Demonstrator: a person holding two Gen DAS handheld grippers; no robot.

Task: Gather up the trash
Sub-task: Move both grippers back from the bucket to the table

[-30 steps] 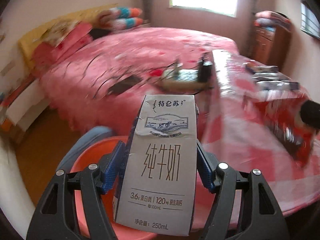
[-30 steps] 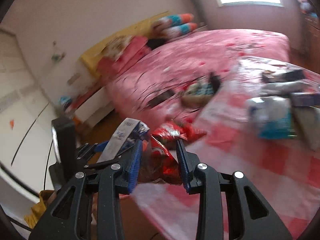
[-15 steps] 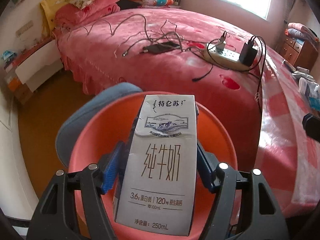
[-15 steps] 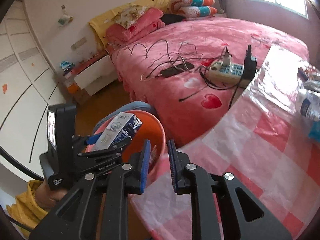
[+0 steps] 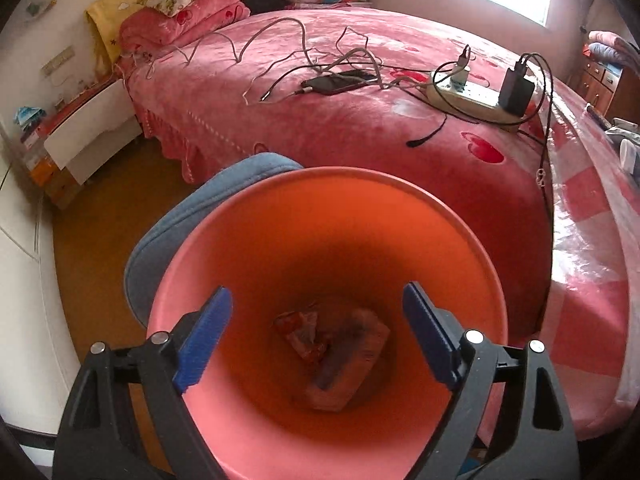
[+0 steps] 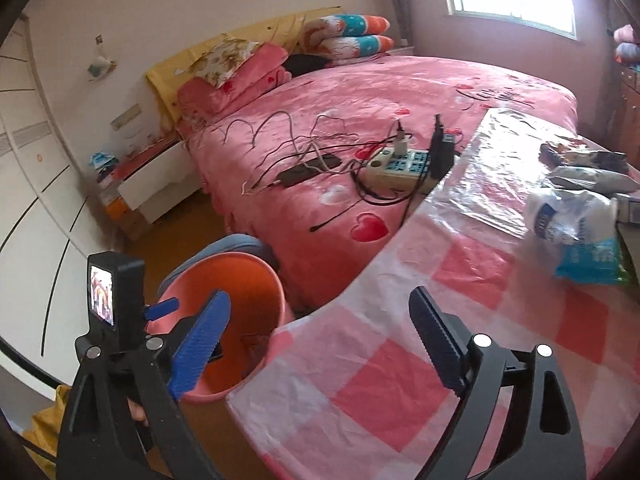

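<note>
Left gripper (image 5: 316, 336) and right gripper (image 6: 320, 332): jaws just opened wide, holding nothing; carton (image 5: 348, 360) and wrapper (image 5: 304, 332) lay in bin (image 5: 360, 220) below left jaws.

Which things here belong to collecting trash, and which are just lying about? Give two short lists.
Belongs to the job:
- orange bin
- carton and red wrapper lying inside it
- packets on the checked tablecloth
- left gripper and right gripper, both open and empty

Just lying about:
- power strip
- phone
- folded quilts
</note>
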